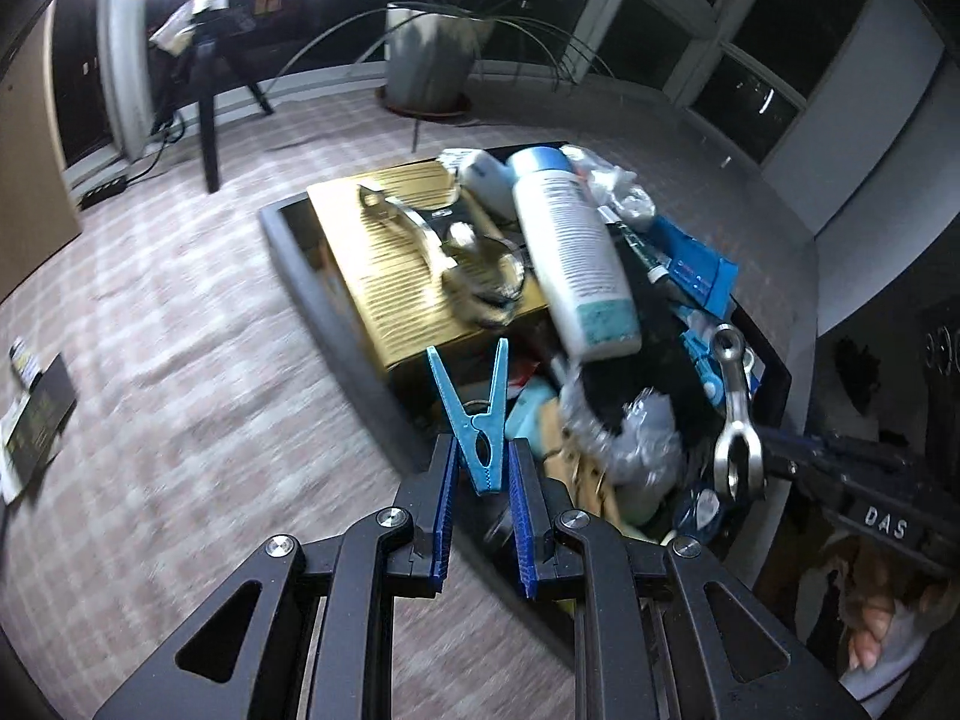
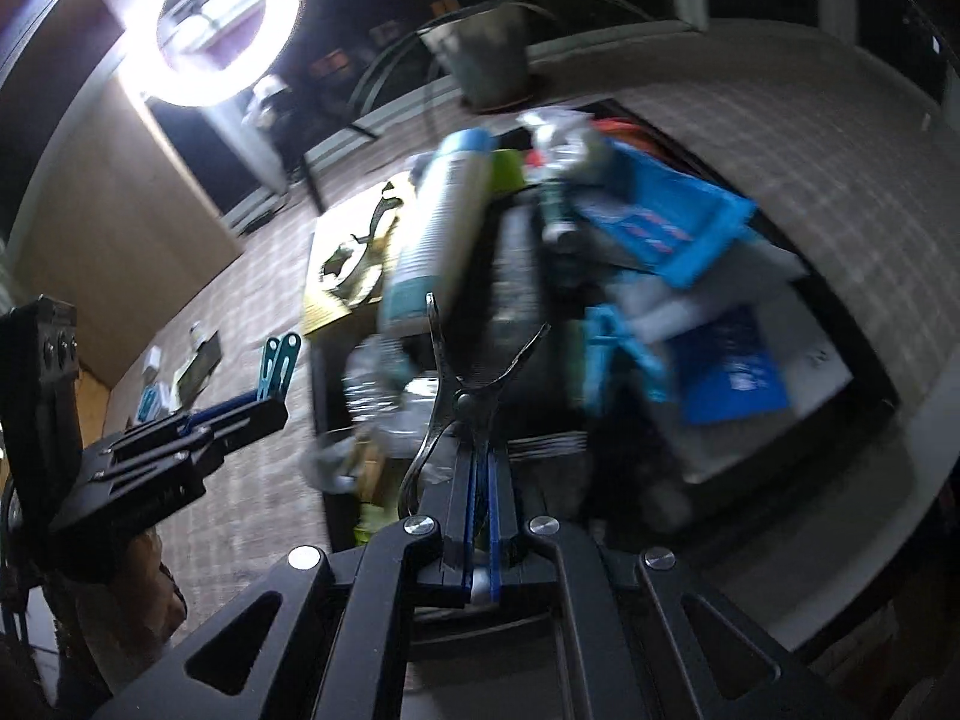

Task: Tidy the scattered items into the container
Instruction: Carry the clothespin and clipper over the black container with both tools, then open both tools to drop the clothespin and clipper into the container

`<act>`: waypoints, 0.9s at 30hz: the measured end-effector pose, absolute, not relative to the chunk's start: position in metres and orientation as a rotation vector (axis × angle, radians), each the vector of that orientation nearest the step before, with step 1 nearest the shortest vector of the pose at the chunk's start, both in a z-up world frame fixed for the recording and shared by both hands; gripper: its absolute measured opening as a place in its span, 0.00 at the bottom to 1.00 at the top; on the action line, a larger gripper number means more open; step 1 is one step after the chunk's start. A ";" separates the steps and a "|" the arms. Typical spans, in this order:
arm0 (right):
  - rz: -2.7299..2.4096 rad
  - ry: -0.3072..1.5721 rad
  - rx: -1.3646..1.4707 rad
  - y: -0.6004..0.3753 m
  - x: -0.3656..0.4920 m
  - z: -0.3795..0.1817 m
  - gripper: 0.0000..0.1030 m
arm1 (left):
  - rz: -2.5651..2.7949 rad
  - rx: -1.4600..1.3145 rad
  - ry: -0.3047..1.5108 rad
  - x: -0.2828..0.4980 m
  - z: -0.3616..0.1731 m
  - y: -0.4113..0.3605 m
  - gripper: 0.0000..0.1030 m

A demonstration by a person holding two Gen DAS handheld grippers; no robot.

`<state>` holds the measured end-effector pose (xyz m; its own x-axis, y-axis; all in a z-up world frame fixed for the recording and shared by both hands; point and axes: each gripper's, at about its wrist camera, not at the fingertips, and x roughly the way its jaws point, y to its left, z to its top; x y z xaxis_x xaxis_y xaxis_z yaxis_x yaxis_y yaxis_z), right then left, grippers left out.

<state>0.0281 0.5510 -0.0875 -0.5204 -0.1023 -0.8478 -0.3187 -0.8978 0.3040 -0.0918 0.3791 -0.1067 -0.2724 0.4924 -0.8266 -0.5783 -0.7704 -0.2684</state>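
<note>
Carpet (image 1: pixel 180 360) lies under your left gripper (image 1: pixel 483 468), clamped on a blue peg (image 1: pixel 474 414). Your right gripper (image 2: pixel 478 468) is clenched on a metal tool (image 2: pixel 462 396). Beyond both, the bin (image 1: pixel 300 276) holds a white bottle (image 1: pixel 570 246).

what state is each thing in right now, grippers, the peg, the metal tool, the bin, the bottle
left gripper: shut on the blue clothes peg, peg pointing up, over the bin's near edge
right gripper: shut on the metal tool, its arms spread in front of the fingers
black container: piled full of items
white bottle: lying on its side on the pile
ring light: on
</note>
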 end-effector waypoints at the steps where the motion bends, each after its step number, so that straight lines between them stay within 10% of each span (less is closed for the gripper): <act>1: 2.544 0.648 -1.470 0.554 0.029 -0.089 0.03 | 2.066 -1.298 0.121 -0.091 -0.107 0.386 0.18; 5: 2.513 0.631 -1.464 0.563 0.031 -0.090 0.17 | 2.033 -1.276 0.146 -0.088 -0.106 0.397 0.40; 7: 2.508 0.608 -1.431 0.565 0.033 -0.086 0.52 | 2.047 -1.251 0.154 -0.084 -0.102 0.396 0.51; 27: 2.786 0.263 -1.336 0.487 0.002 -0.037 0.57 | 2.409 -1.178 0.102 -0.070 -0.038 0.276 0.57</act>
